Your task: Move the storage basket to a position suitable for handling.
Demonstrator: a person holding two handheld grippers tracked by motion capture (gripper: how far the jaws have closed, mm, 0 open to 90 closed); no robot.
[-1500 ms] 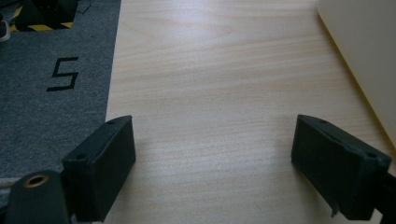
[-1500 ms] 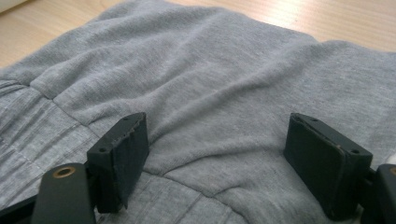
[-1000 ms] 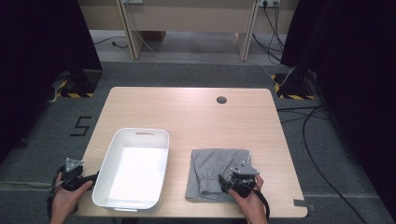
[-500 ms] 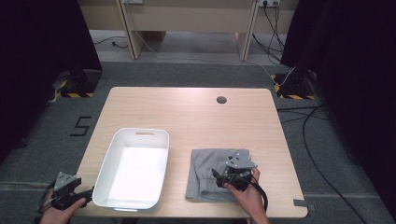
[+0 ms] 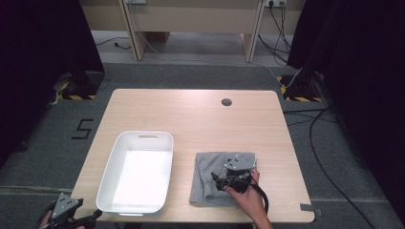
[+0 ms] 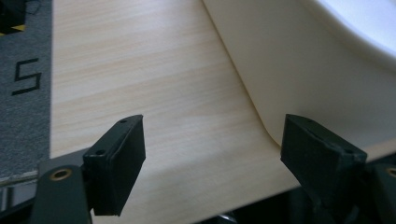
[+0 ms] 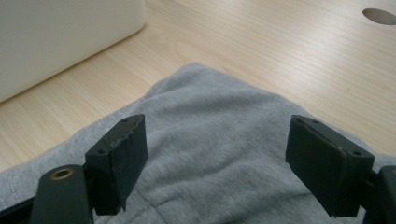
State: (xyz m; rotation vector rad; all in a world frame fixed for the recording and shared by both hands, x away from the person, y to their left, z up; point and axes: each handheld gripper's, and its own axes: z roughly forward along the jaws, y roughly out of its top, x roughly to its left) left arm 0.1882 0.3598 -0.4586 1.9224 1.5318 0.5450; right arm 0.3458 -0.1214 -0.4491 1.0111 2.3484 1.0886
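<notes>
Jaws agape over wooden table [image 5: 191, 114]

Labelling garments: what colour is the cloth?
Grey cloth, plain; clearest in the right gripper view.

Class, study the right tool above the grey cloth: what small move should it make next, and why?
Probably lower the right tool and close on the cloth: its jaws stand open over the folded fabric, holding nothing, and the white tub waits beside it.
</notes>
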